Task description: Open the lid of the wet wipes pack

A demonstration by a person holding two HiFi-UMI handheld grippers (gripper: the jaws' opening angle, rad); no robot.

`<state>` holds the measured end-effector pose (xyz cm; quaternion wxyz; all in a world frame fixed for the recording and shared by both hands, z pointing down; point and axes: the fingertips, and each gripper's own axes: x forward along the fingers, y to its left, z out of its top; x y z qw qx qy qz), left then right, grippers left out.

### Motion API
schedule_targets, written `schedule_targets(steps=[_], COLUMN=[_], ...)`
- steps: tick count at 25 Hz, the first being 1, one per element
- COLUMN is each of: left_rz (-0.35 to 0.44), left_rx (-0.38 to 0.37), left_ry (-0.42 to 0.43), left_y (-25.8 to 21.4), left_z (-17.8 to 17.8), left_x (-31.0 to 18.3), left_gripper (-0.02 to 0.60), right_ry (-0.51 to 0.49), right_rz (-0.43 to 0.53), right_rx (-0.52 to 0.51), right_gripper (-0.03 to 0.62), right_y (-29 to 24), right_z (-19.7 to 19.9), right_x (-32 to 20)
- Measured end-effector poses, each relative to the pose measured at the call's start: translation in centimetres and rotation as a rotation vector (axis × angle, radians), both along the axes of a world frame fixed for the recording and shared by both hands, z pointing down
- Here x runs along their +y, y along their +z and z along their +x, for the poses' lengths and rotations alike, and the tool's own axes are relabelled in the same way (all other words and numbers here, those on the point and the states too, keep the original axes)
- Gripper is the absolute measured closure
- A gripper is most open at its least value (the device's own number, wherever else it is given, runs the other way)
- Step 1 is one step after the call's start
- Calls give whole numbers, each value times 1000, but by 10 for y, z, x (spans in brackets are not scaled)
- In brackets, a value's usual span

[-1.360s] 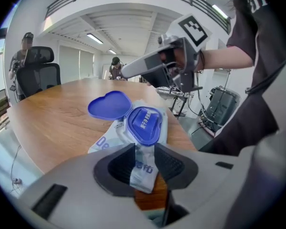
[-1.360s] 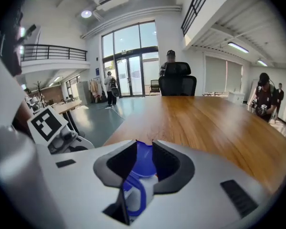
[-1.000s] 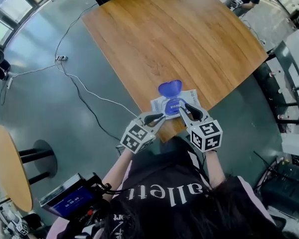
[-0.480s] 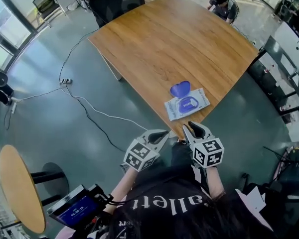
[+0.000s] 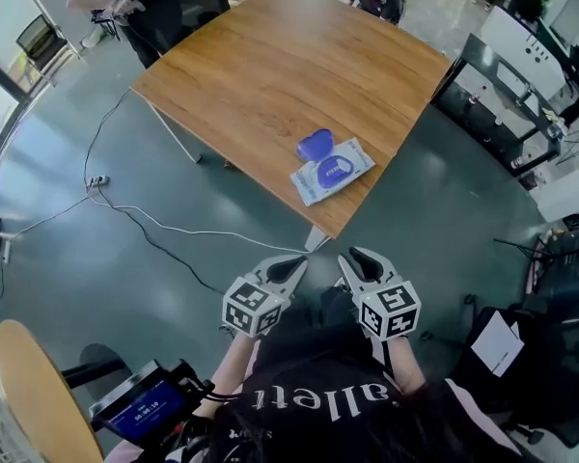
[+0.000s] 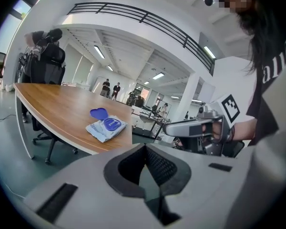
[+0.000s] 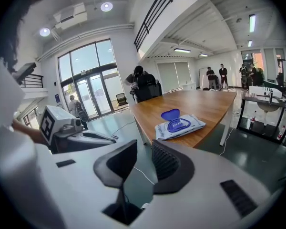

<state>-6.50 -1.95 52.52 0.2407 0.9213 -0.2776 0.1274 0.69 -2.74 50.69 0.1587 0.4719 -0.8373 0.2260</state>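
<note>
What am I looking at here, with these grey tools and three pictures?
No robot: a person holds a two-jaw gripper in each hand. One picture comes from a camera on the person's head, looking down; the other two from cameras riding on the grippers. On the wooden table lies a wet wipes pack, its blue lid flipped open. The left gripper has its jaws shut on nothing; the right gripper has them slightly apart, empty. Both hang short of the table.

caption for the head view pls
The wet wipes pack, blue lid flipped open, lies near a corner of the table; left gripper and right gripper hover short of it, holding nothing.
</note>
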Motion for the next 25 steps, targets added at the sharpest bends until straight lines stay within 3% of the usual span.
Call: schedule_targets(steps=[10,17,25], left_rz=[43,73,103], left_rx=[-13,24,8], left_ry=[2,-6,-27], left_y=[-19,-37,-46], left_z=[47,68,81], left_x=[63,96,126], left_gripper=[579,580,580], right_ry=[20,32,15], right_rz=[19,37,38], right_rx=[-36,-62,-79], right_gripper=[491,491,513], right_y=[-14,-29,-29], right_z=[39,57,68], right_x=[66,97,138])
